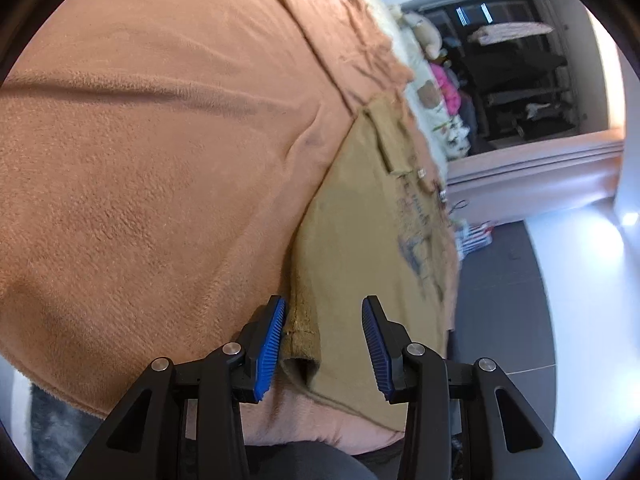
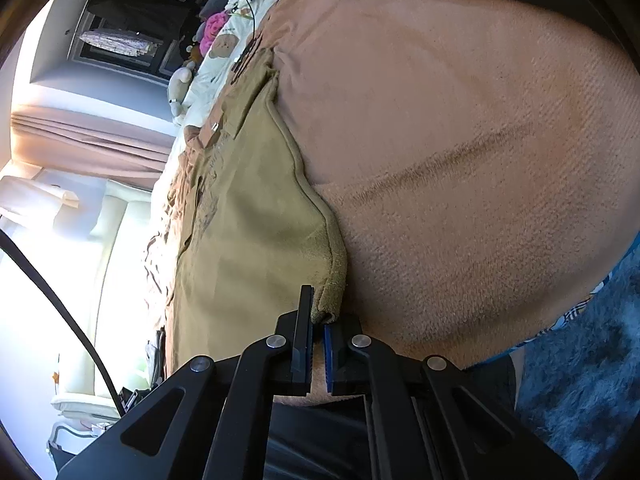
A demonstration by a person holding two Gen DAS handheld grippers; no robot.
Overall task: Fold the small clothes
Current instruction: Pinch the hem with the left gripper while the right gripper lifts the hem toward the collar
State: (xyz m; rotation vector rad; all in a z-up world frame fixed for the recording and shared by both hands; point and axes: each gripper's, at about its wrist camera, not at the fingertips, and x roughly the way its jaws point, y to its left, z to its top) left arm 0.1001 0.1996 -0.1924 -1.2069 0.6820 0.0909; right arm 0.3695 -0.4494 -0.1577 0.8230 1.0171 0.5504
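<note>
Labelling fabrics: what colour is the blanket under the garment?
Peach-orange, plain fleece blanket; the garment on it is khaki tan. Shows best in the left wrist view.

A bedroom in a home. A bed fills most of both views, covered by a peach fleece blanket [image 1: 160, 140]. Along the bed's far edge lies pale bedding printed with bears [image 2: 224, 46], with a cream soft toy [image 2: 180, 82] and a bright pink plush [image 2: 214, 26] beside it. Past the bed stands a dark open wardrobe [image 1: 516, 80] with shelves, and folded patterned fabric [image 1: 508, 32] lies on an upper shelf. Mauve curtains [image 2: 88, 140] hang beside a bright window. The floor is dark grey tile [image 1: 504, 280], and a shaggy blue-grey rug [image 2: 580, 380] lies at the bed's near edge.
</note>
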